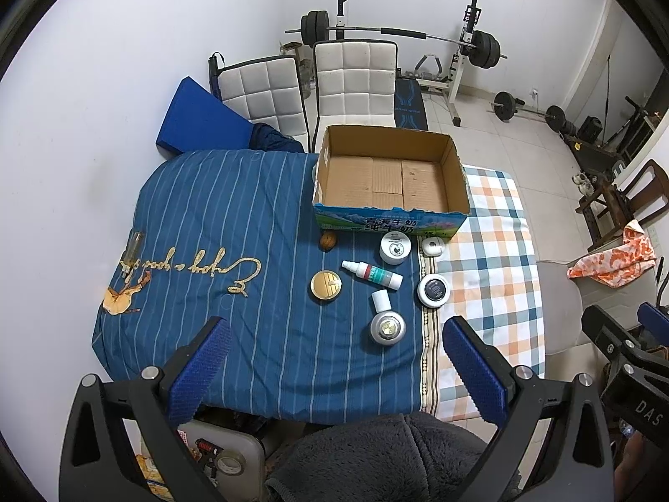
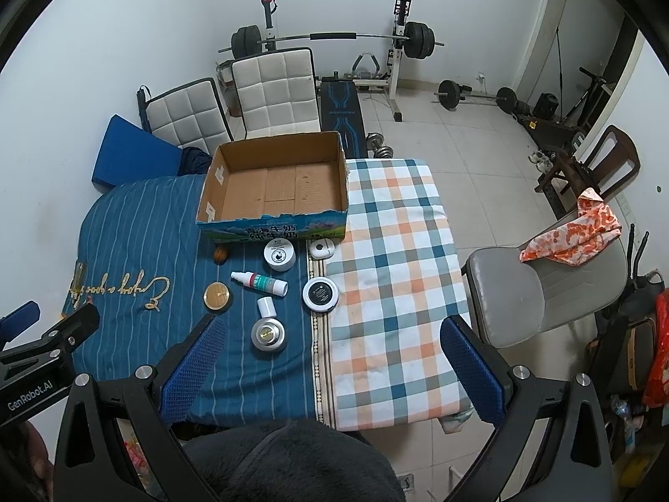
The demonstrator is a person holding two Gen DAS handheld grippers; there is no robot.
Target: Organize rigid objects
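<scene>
An empty cardboard box (image 1: 389,175) (image 2: 276,186) stands at the far side of the cloth-covered table. In front of it lie a walnut (image 1: 328,240), a white jar (image 1: 394,249), a small white case (image 1: 432,246), a spray bottle (image 1: 372,275), a gold round compact (image 1: 326,285), a black-and-white round tin (image 1: 433,290), a small white cap (image 1: 381,300) and a silver round lamp (image 1: 387,328). My left gripper (image 1: 334,359) is open and empty above the table's near edge. My right gripper (image 2: 334,359) is open and empty, to the right of the lamp (image 2: 269,334).
A glass bottle (image 1: 133,251) lies at the table's left edge. Two white chairs (image 1: 355,79) stand behind the table. A grey chair (image 2: 539,288) with an orange cloth stands on the right. Gym weights (image 2: 334,39) line the back wall.
</scene>
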